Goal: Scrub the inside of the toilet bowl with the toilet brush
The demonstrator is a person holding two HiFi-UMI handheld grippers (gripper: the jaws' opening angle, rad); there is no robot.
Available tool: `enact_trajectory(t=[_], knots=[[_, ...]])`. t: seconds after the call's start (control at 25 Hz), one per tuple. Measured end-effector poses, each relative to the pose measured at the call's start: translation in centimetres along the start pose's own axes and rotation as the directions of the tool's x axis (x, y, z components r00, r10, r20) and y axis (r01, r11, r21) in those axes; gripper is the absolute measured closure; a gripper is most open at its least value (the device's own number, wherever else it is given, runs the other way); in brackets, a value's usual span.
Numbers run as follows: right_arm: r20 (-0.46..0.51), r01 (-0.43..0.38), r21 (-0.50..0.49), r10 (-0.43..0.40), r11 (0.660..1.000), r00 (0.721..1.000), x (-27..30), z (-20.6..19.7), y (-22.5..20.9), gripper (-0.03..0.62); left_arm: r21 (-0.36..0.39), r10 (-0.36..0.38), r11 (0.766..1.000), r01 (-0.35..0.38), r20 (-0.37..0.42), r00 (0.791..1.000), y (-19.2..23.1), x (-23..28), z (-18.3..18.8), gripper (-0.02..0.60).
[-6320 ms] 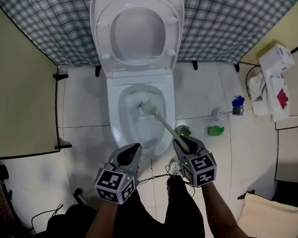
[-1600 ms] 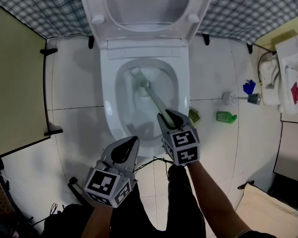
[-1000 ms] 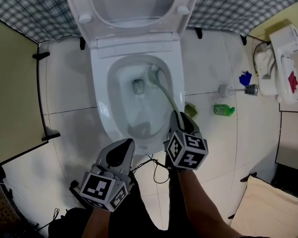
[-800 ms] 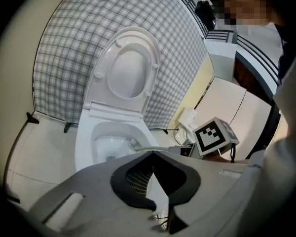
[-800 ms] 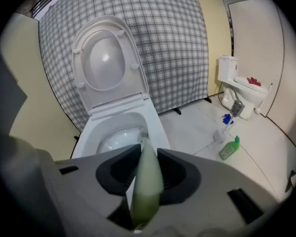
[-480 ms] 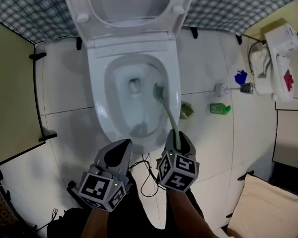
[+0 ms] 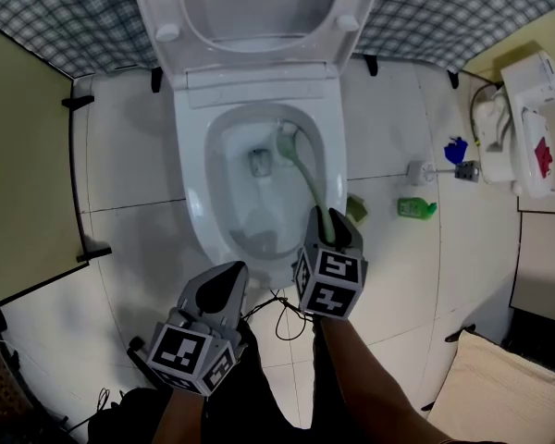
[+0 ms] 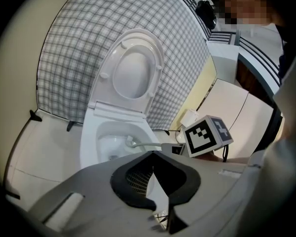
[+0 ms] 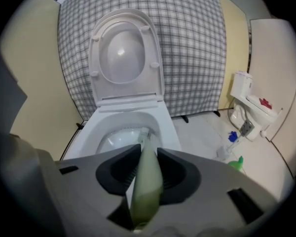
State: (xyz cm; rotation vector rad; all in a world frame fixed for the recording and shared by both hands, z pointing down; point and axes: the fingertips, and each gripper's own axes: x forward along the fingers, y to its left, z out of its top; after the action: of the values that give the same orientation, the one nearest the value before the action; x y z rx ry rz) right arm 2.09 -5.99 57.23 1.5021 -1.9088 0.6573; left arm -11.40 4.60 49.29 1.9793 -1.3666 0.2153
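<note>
Head view: R gripper is clamping the toilet brush at its handle end, and the bristle head is sitting inside the toilet bowl, right-rear wall. It's looking light, plastic, prob. bendy & wet-slick. Brush holder & green bottle are standing clear on the floor at right.

Left gripper view: L gripper is idling, jaws together, nothing btw them.

Right gripper view: pads are pinching the green handle from both sides.

I see a white tiled floor, evenly lit, with dark grout lines. A grey checked covering runs across the back. There's a beige panel on the left. On the floor at right are a green bottle and a white unit with a red mark.
</note>
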Motion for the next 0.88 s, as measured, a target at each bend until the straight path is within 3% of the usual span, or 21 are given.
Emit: enact_trajectory(t=[0.32, 0.52, 0.88], knots=[[-0.032, -0.189, -0.135, 0.187, 0.973, 0.982, 1.4, 0.0, 6.2, 0.471, -0.002, 0.013, 1.000, -0.013, 0.004, 1.000, 0.5, -0.2, 0.2, 0.576], [-0.031, -0.157, -0.129, 0.154, 0.979, 0.988, 1.7, -0.4, 5.4, 0.473, -0.001, 0.015, 1.000, -0.015, -0.002, 1.000, 0.5, -0.3, 0.0, 0.577], [-0.030, -0.011, -0.070, 0.009, 0.997, 1.000, 0.9, -0.9, -0.1, 0.473, 0.008, 0.006, 1.000, -0.006, -0.011, 1.000, 0.2, 0.0, -0.1, 0.577]])
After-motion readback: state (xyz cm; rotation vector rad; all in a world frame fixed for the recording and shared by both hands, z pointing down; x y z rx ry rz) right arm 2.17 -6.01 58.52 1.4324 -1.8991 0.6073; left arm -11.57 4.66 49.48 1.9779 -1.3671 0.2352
